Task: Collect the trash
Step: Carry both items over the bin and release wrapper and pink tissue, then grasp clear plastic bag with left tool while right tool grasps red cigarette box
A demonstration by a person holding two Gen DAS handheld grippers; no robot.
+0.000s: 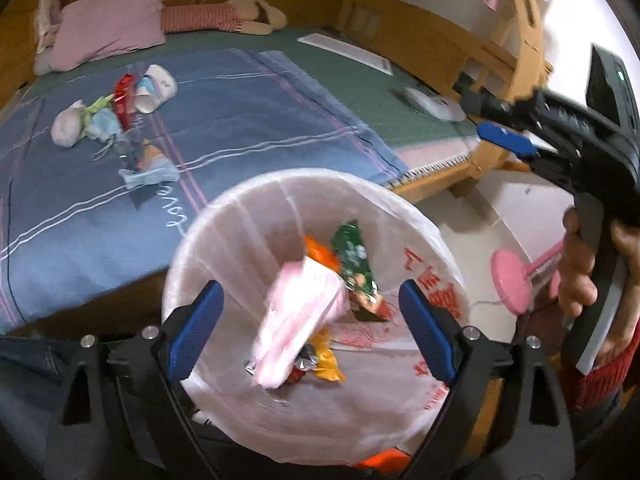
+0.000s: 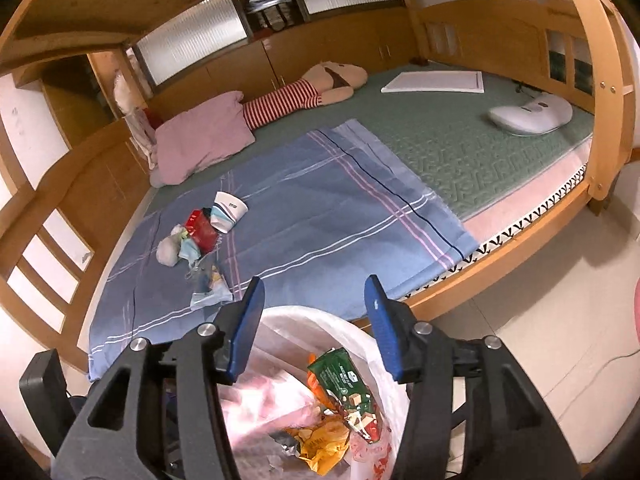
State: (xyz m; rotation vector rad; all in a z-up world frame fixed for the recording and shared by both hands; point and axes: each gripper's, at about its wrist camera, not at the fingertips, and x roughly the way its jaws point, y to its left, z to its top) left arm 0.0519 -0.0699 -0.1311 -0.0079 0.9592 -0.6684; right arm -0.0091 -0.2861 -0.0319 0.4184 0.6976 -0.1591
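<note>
A white bin lined with a plastic bag point(image 1: 224, 216) stands by the bed and holds wrappers, among them a green packet point(image 1: 352, 256). My left gripper point(image 1: 310, 320) is open right above the bin, and a blurred pink packet point(image 1: 300, 320) is falling between its jaws into the bin. My right gripper point(image 2: 316, 320) is open and empty over the bin's far rim point(image 2: 296, 312); it also shows in the left wrist view point(image 1: 508, 140). A pile of trash point(image 2: 200, 236) with a paper cup point(image 2: 228, 210) lies on the blue sheet point(image 2: 320, 216).
The wooden bunk bed frame point(image 2: 600, 128) surrounds the mattress. A pink pillow point(image 2: 200, 140), a striped doll point(image 2: 304, 96), a white board point(image 2: 436, 82) and a white device point(image 2: 532, 114) lie on the bed. A pink round stand point(image 1: 512, 284) stands on the tiled floor.
</note>
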